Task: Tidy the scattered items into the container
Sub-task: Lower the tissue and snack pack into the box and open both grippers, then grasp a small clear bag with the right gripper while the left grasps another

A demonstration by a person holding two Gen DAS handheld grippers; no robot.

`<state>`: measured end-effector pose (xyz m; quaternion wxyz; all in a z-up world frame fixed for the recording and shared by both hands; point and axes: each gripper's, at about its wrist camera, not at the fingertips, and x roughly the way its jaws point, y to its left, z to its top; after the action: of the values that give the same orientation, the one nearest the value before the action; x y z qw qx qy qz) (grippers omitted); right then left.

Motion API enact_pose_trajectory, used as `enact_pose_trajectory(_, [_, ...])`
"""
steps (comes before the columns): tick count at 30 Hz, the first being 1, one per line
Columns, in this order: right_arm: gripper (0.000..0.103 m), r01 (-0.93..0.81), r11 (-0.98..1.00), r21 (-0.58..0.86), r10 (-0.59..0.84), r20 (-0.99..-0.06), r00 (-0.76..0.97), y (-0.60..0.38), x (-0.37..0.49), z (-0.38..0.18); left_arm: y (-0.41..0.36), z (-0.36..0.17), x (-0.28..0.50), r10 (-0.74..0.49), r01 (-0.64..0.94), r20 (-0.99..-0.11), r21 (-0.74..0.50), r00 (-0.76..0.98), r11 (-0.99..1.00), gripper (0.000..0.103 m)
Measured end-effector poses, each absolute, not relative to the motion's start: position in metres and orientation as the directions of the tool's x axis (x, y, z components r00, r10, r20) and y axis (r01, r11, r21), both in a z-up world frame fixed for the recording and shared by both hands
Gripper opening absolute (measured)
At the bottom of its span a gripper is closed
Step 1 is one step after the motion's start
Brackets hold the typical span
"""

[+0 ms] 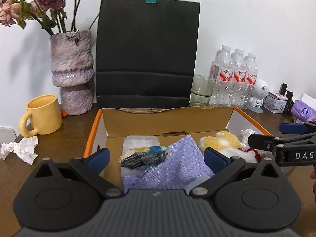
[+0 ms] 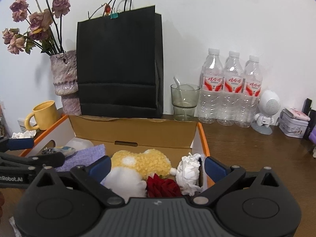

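Inside the orange-edged cardboard box [image 1: 94, 130] lie a purple cloth [image 1: 177, 162], a dark snack wrapper [image 1: 144, 156] on a clear plastic tub [image 1: 138, 141], a yellow plush toy [image 2: 142, 162], a red fabric rose [image 2: 162, 185] and a crumpled tissue [image 2: 188, 169]. Both the left tongs [image 1: 156, 156] and right tongs [image 2: 157, 165] stand wide over the box, holding nothing. Left of the box on the table [image 2: 256, 158], another crumpled tissue [image 1: 19, 150] lies beside a yellow mug [image 1: 43, 114]; behind the box stands a black paper bag [image 1: 146, 51].

My cardboard box [image 1: 167, 118] sat open, holding a purple cloth [image 1: 173, 164], yellow plush [image 2: 142, 162] and crumpled tissue [image 2: 187, 169].
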<state>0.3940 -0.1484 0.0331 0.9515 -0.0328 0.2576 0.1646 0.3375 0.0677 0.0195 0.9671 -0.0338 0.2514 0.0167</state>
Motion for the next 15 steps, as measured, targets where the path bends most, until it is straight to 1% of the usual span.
enact_pose_trajectory(7, [0.101, -0.323, 0.946, 0.025, 0.294, -0.485, 0.824, -0.157, 0.354, 0.039, 0.082, 0.029, 0.291, 0.031, -0.065, -0.465, -0.057, 0.885, 0.996, 0.103])
enact_pose_trajectory(15, [0.1, -0.349, 0.937, 0.016, 0.305, -0.525, 0.795, -0.149, 0.301, 0.026, 0.102, 0.012, 0.239, 0.051, -0.095, -0.511, -0.061, 0.858, 0.994, 0.103])
